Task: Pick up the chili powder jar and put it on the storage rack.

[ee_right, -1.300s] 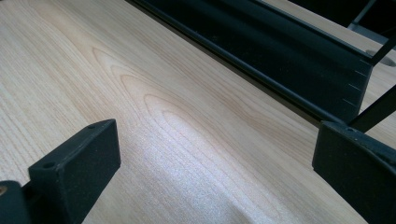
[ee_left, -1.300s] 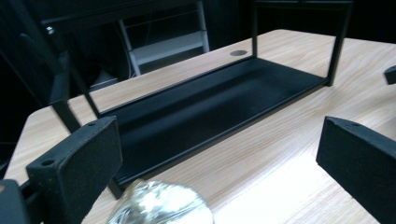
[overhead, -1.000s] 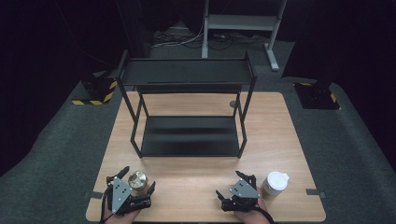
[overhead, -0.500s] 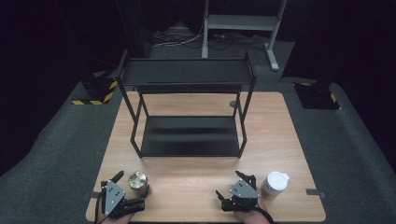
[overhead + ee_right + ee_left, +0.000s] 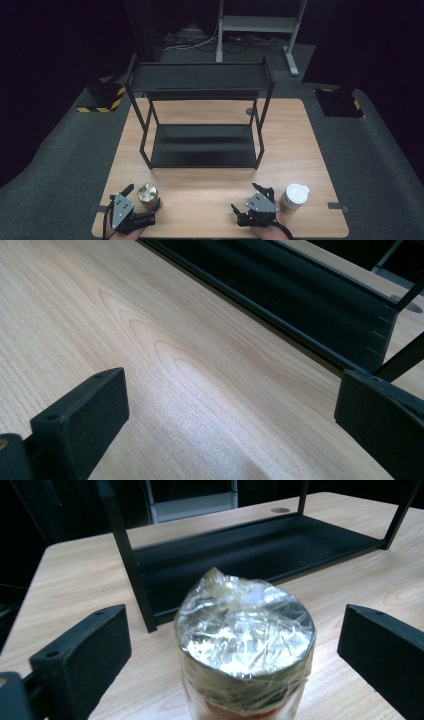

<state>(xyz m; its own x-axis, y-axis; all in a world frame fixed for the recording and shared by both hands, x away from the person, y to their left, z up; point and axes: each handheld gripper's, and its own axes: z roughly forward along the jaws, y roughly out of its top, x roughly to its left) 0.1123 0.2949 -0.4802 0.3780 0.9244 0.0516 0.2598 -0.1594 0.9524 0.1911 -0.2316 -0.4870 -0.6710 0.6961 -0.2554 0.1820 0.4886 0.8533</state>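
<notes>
A jar (image 5: 148, 195) with crinkled clear wrap over its lid stands near the table's front left corner. In the left gripper view the jar (image 5: 245, 645) is close up, between the two widely spread jaws without touching either. My left gripper (image 5: 139, 203) (image 5: 235, 630) is open, just left of and behind the jar. My right gripper (image 5: 246, 198) (image 5: 227, 395) is open near the front edge, with bare wood between its jaws. A white lidded cup (image 5: 294, 198) stands just right of it.
A black two-tier metal rack (image 5: 200, 125) takes up the middle and far part of the wooden table (image 5: 200, 187). Its lower shelf (image 5: 300, 295) runs ahead of the right gripper, and a rack post (image 5: 127, 560) stands behind the jar.
My left gripper has drawn back to the left and toward the front edge, away from the jar, which stays where it was. The right gripper and the cup have not moved.
</notes>
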